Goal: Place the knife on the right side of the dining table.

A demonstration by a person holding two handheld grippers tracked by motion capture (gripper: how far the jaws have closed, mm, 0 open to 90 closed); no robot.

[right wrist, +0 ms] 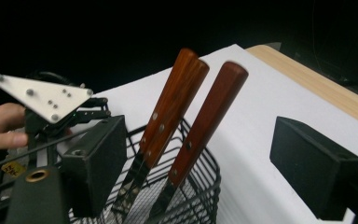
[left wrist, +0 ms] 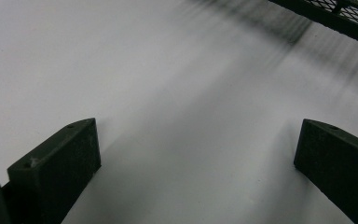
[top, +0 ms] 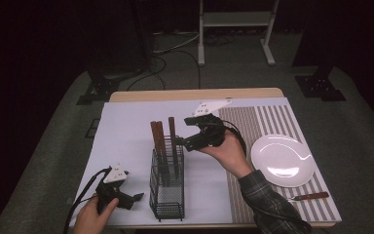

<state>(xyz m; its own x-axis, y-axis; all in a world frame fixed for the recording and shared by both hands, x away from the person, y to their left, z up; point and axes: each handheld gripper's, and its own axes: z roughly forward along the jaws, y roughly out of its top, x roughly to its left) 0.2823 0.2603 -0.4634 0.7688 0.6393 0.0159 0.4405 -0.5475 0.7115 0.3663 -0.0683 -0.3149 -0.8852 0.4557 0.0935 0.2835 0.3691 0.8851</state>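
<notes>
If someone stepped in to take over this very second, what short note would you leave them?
Right gripper: open, level, jaws on either side of the wooden-handled cutlery standing in the black wire basket; nothing gripped.
Left gripper: open, resting low on the white mat beside the basket, holding nothing.
Done: one wooden-handled knife lies on the striped placemat, right of the white plate.
Left: probably pull the remaining pieces from the basket and set them by the plate.
</notes>
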